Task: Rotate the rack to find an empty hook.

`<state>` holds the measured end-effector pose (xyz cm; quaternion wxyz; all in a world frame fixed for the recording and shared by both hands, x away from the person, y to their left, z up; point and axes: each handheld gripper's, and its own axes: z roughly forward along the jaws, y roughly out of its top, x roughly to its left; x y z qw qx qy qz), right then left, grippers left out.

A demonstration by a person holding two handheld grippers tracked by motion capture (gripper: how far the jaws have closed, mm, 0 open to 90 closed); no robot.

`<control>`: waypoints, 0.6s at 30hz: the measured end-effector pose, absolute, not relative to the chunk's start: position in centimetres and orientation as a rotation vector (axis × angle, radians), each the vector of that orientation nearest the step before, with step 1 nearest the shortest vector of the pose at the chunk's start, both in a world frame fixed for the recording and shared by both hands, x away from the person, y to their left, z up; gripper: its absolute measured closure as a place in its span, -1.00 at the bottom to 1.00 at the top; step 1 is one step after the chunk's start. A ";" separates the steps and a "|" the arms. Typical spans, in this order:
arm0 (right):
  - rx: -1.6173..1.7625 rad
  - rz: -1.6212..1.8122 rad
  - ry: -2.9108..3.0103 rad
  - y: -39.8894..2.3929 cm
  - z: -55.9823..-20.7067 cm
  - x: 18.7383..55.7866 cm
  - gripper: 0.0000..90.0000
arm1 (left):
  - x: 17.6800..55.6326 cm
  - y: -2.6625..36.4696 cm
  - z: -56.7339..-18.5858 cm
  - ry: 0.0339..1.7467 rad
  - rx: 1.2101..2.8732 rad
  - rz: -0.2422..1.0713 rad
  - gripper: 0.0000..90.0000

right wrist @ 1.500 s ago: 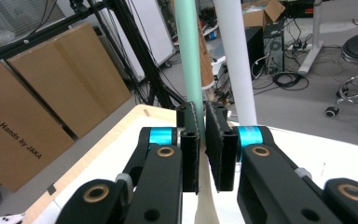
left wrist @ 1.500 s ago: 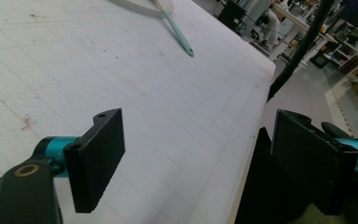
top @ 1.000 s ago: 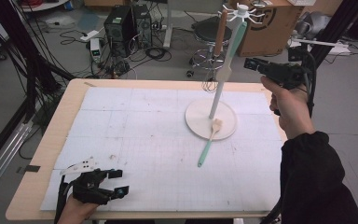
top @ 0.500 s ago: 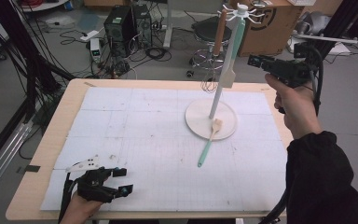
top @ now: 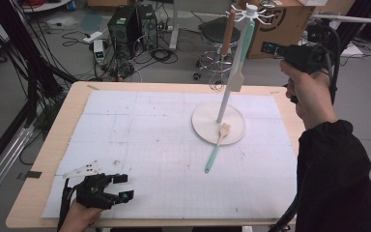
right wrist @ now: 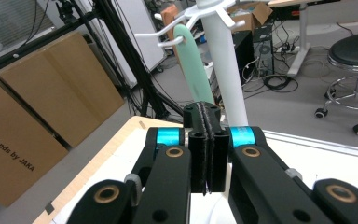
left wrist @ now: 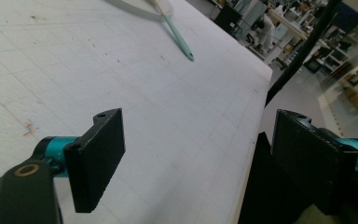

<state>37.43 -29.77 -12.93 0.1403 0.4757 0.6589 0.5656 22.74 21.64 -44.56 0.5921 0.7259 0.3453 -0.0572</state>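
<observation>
The green spatula is hanging from a hook at the top of the rack. Just beside the rack, the right gripper is hovering, its jaws having just closed on nothing. Well apart, the left gripper is resting open on the table.

In the right gripper view, to the left of the closed jaws, a brown cardboard box carries black print that seems to read "our Hands by JAKA", its first word cut off by the picture's edge.
</observation>
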 end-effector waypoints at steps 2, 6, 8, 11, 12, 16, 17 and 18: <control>1.371 1.637 1.912 -29.6 -12.6 37.8 1.00 | 22.8 21.9 -44.6 0.808 1.682 -0.128 -0.60; 1.361 1.639 1.921 -29.6 -12.0 38.2 1.00 | 22.8 22.0 -44.6 0.808 1.684 -0.133 -0.59; 1.363 1.638 1.929 -29.5 -11.8 38.5 1.00 | 22.8 21.9 -44.6 0.807 1.681 -0.136 -0.59; 1.362 1.648 1.932 -29.4 -11.3 38.8 1.00 | 22.8 21.8 -44.6 0.801 1.685 -0.141 -0.59; 1.359 1.657 1.936 -29.4 -11.2 38.8 1.00 | 22.8 21.8 -44.7 0.801 1.690 -0.144 -0.59; 1.361 1.666 1.942 -29.4 -10.7 39.1 1.00 | 22.9 21.8 -44.7 0.796 1.691 -0.144 -0.59; 1.363 1.664 1.942 -29.4 -10.6 39.1 1.00 | 22.9 21.8 -44.7 0.799 1.688 -0.151 -0.59; 1.367 1.663 1.948 -29.5 -10.6 39.2 1.00 | 22.8 21.8 -44.7 0.802 1.686 -0.151 -0.59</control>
